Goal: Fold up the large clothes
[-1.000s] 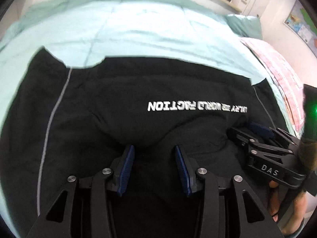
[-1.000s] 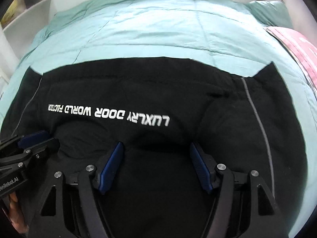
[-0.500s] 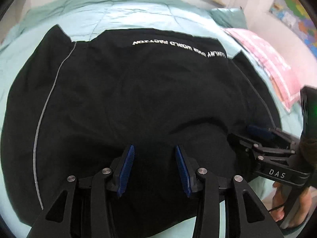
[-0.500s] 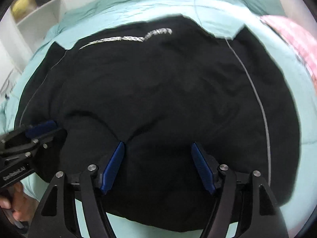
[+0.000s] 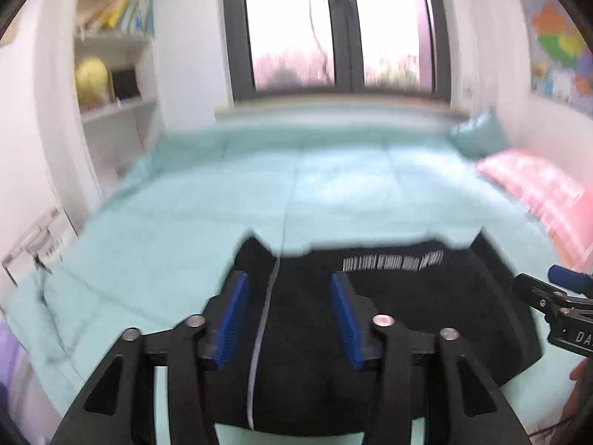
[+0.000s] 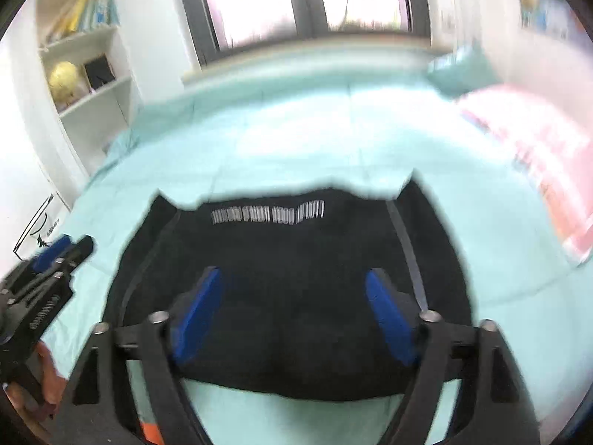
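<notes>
A black garment [image 5: 389,333] with white lettering and grey side stripes lies folded flat on the mint-green bed; it also shows in the right wrist view [image 6: 296,289]. My left gripper [image 5: 291,319] is open and empty, held above the garment's left part. My right gripper [image 6: 292,319] is open and empty, raised above the garment's near half. The right gripper also shows at the right edge of the left wrist view [image 5: 556,304], and the left gripper at the left edge of the right wrist view [image 6: 48,270]. Both views are blurred by motion.
The mint-green quilt [image 5: 296,185] covers the bed. A pink pillow [image 5: 537,193] and a green pillow [image 5: 478,137] lie at the right. White shelves [image 5: 111,104] stand at the left, a window [image 5: 333,26] behind the bed.
Both grippers have lifted and drawn back from the garment, so the room and window come into view. The garment stays flat on the bed, its near edge now visible.
</notes>
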`<state>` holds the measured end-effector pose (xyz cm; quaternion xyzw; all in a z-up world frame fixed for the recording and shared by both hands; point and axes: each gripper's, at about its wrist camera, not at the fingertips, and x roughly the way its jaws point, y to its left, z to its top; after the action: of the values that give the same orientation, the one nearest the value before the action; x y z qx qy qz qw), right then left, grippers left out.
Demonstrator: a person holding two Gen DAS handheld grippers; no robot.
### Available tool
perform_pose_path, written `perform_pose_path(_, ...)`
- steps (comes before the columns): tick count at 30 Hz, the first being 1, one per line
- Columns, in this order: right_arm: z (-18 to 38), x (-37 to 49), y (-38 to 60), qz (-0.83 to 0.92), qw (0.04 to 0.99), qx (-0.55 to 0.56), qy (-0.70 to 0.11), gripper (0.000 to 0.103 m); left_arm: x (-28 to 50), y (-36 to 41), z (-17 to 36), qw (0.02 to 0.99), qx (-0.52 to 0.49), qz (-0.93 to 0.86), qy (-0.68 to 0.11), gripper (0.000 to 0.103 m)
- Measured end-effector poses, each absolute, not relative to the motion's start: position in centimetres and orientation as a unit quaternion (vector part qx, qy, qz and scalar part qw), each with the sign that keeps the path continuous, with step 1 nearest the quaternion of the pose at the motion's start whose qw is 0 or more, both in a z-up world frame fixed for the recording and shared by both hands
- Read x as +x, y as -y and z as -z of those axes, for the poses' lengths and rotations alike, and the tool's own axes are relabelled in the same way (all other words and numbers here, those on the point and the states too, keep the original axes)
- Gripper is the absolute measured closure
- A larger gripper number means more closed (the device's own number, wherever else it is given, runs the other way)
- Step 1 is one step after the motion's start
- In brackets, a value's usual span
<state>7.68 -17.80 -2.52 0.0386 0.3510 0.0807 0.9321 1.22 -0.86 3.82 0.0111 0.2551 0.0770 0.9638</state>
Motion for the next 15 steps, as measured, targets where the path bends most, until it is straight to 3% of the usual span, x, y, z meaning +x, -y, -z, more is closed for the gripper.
perform_pose_path(2, -0.6, 6.1, 17.6, -0.074, 0.946, 0.027, -0.316, 0.003, -0.2, 0.8, -6.3, 0.970, 0.018, -0.061, -0.234, 0.032)
perform_pose_path(7, -5.9, 2.9, 15.8, -0.053, 0.963, -0.019, -0.263, 0.002, -2.3, 1.5, -9.5, 0.975, 0.026, -0.054, -0.212, 0.032)
perform_pose_path(15, -5.1, 1.3, 14.2, -0.045, 0.959, -0.044, -0.276, 0.002, -2.9, 0.6, -8.1, 0.975, -0.020, -0.027, -0.219, 0.032)
